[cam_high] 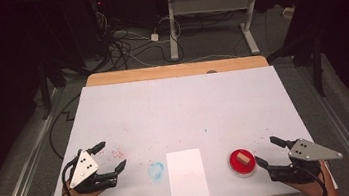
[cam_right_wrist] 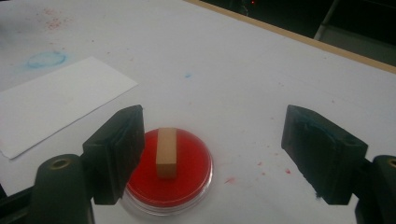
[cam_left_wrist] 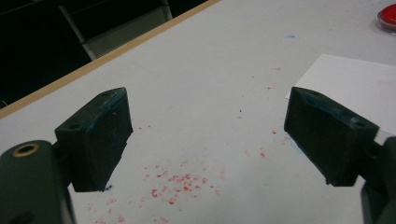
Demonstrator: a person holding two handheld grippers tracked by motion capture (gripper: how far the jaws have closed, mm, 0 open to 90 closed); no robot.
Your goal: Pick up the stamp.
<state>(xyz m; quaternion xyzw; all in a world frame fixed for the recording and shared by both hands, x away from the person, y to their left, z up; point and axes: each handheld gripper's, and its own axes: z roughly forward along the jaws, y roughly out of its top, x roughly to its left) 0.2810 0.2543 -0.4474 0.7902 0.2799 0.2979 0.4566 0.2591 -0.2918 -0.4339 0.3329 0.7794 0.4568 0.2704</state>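
Note:
A round red ink pad [cam_high: 242,162] sits near the table's front right, with a small wooden stamp block [cam_high: 242,159] standing on it. In the right gripper view the pad [cam_right_wrist: 187,177] and block [cam_right_wrist: 166,152] lie just ahead of the jaws, nearer the left one. My right gripper [cam_high: 266,151] stands open beside the pad, nothing between its fingers. A white sheet of paper [cam_high: 187,174] lies at front centre. My left gripper [cam_high: 110,155] is open at the front left over red specks [cam_left_wrist: 175,183].
A blue ring smudge [cam_high: 156,170] marks the white table cover [cam_high: 183,107] left of the paper. The wooden table edge [cam_high: 174,71] runs along the far side. Beyond it are cables and a desk frame [cam_high: 213,17] on the floor.

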